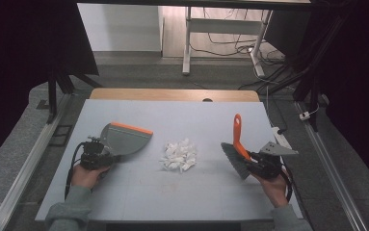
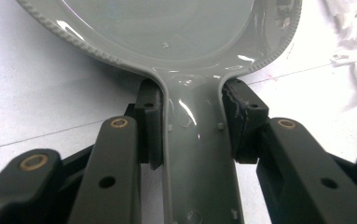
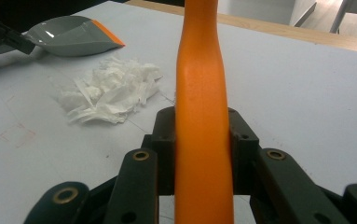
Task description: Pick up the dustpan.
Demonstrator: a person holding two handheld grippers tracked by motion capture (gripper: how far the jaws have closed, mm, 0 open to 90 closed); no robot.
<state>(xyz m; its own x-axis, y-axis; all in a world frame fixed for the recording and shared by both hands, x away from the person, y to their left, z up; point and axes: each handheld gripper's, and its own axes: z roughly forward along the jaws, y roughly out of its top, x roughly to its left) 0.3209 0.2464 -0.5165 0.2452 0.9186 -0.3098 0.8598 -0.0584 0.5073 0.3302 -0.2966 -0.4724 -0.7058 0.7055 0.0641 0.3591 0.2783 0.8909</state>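
A grey dustpan (image 1: pixel 126 139) with an orange lip lies on the left of the table mat, its mouth towards the middle. My left gripper (image 1: pixel 106 155) is shut on its handle; in the left gripper view the pads (image 2: pixel 150 126) press both sides of the grey handle (image 2: pixel 197 154). A brush with an orange handle (image 1: pixel 237 132) and grey bristles (image 1: pixel 234 161) stands at the right. My right gripper (image 1: pixel 252 161) is shut on it, and the handle (image 3: pixel 199 74) rises between the jaws. A heap of white paper scraps (image 1: pixel 178 155) lies between the dustpan and the brush.
The pale blue mat (image 1: pixel 196 115) covers a wooden table whose far edge (image 1: pixel 172 94) shows behind it. Beyond stand white desk legs (image 1: pixel 187 43) and loose floor cables (image 1: pixel 264 57). Dark frame posts (image 1: pixel 52 96) flank both sides. A white power strip (image 1: pixel 282 137) lies off the mat's right edge.
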